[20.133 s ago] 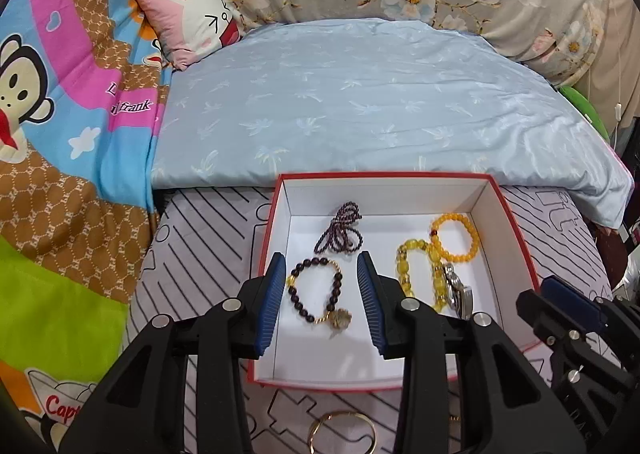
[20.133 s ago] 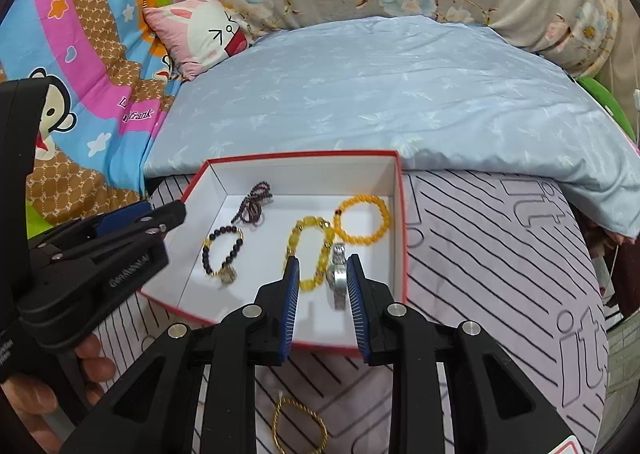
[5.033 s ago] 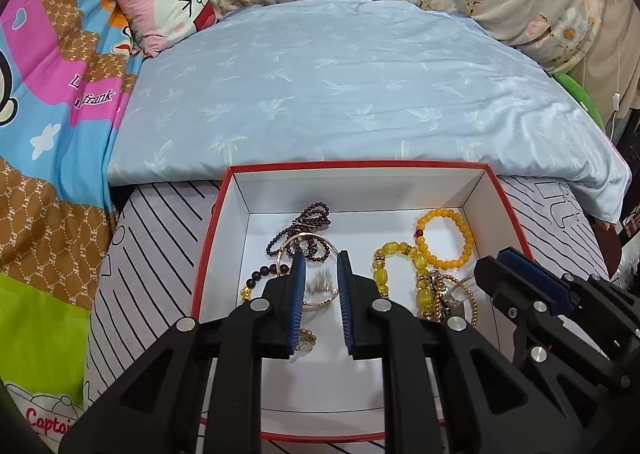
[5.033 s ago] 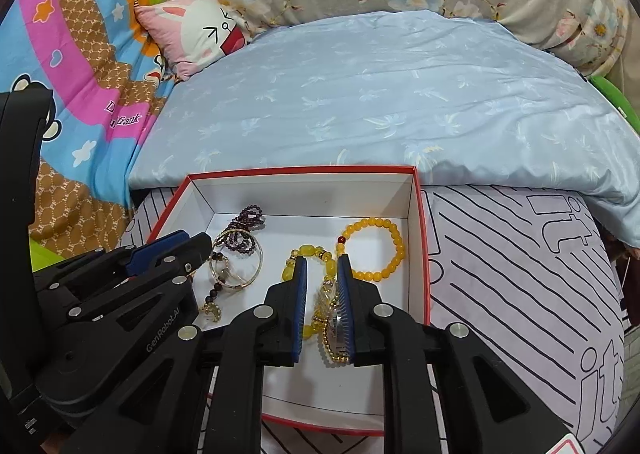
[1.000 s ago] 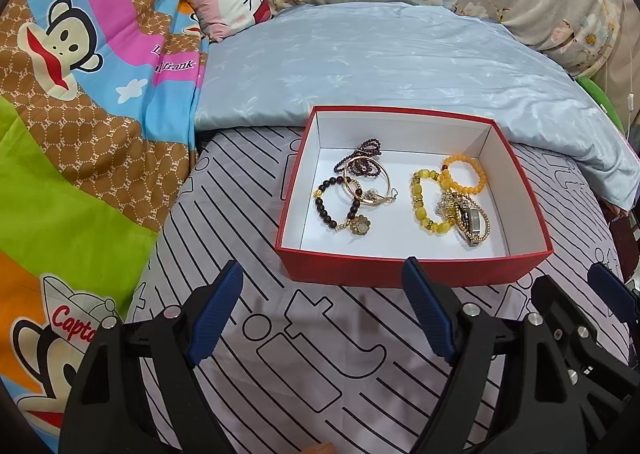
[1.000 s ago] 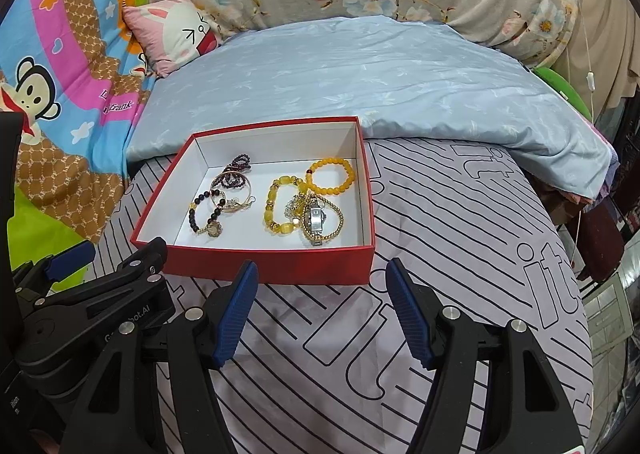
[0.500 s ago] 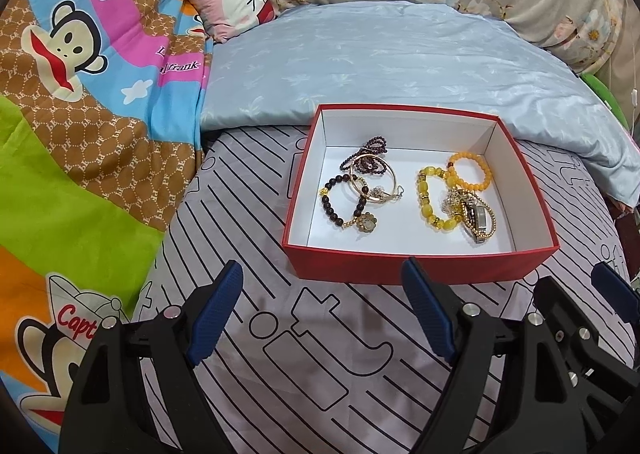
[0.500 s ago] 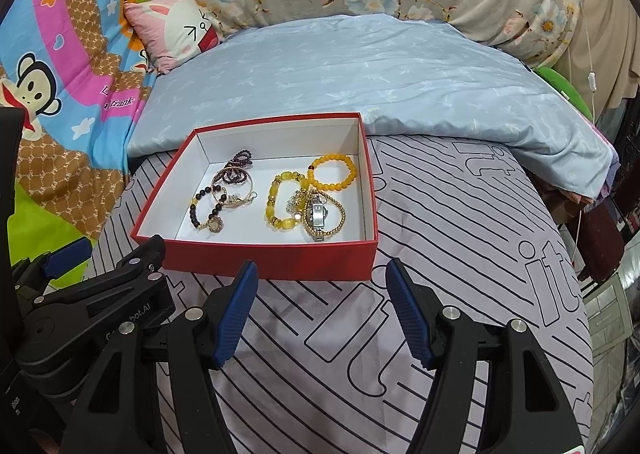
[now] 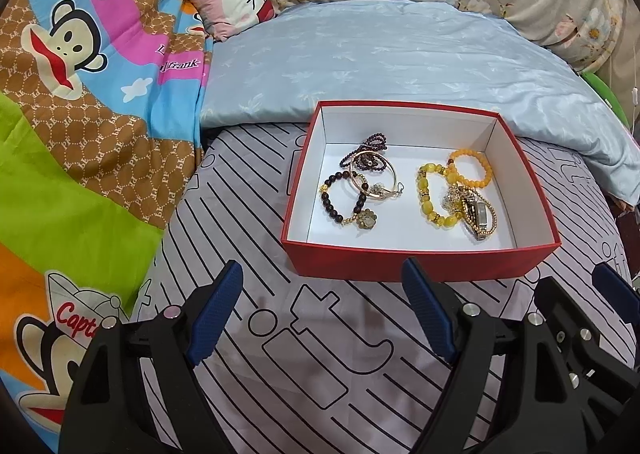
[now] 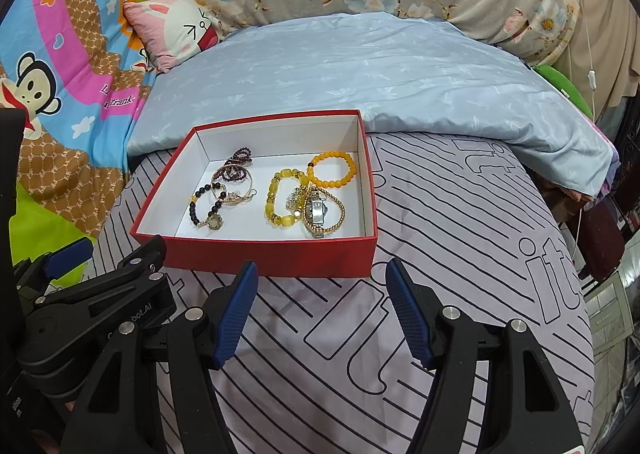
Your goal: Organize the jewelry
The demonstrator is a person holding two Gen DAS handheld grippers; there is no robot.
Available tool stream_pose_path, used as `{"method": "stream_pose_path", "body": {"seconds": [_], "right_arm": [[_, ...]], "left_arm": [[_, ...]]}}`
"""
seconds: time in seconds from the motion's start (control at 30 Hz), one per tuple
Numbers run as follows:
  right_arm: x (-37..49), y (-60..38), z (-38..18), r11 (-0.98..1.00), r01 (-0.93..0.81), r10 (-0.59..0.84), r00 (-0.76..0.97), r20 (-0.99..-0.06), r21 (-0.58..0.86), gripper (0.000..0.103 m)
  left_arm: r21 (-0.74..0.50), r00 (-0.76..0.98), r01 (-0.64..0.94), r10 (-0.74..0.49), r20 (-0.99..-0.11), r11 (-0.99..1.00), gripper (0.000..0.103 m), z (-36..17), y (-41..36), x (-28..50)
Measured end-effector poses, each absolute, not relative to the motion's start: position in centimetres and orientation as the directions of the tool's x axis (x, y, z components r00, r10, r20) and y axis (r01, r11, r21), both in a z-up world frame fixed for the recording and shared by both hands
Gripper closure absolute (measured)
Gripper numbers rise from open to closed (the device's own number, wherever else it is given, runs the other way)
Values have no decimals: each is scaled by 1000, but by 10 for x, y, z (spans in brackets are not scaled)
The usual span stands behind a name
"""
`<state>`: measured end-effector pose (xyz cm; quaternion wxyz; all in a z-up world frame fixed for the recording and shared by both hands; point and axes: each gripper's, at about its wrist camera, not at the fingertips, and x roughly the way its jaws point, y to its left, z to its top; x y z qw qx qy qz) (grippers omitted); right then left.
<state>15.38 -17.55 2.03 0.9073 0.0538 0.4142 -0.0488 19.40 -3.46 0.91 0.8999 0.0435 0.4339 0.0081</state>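
Note:
A red box [image 9: 420, 266] [image 10: 276, 260] with a white inside lies on the striped sheet. In it are a dark bead bracelet [image 9: 340, 200] [image 10: 202, 210], a gold bangle [image 9: 378, 180] [image 10: 234, 186] over a purple bead string [image 9: 370, 154], a yellow chunky bracelet [image 9: 430, 198] [image 10: 278, 200], an orange bead bracelet [image 9: 470, 168] [image 10: 332, 170] and a watch [image 9: 478, 216] [image 10: 316, 212]. My left gripper [image 9: 322, 290] and right gripper [image 10: 320, 286] hover open and empty in front of the box's near wall.
A light blue quilt [image 9: 400, 58] lies behind the box. A cartoon monkey blanket [image 9: 80, 102] covers the left side, with a pink rabbit pillow [image 9: 232, 2] at the back. The bed's edge drops off at the right [image 10: 600, 246].
Over the last second both views have shifted only slightly. Since five seconds ago both grippers have drawn back out of the box and stand wide open.

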Motion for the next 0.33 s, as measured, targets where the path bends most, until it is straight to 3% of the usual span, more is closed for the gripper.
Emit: {"method": "stream_pose_path", "body": {"seconds": [0.33], "right_arm": [[150,-179,19,988,143,-47,652,-757,61,37]], "left_arm": [[74,620,44,31,-784,996,24,8,-36,195]]}}
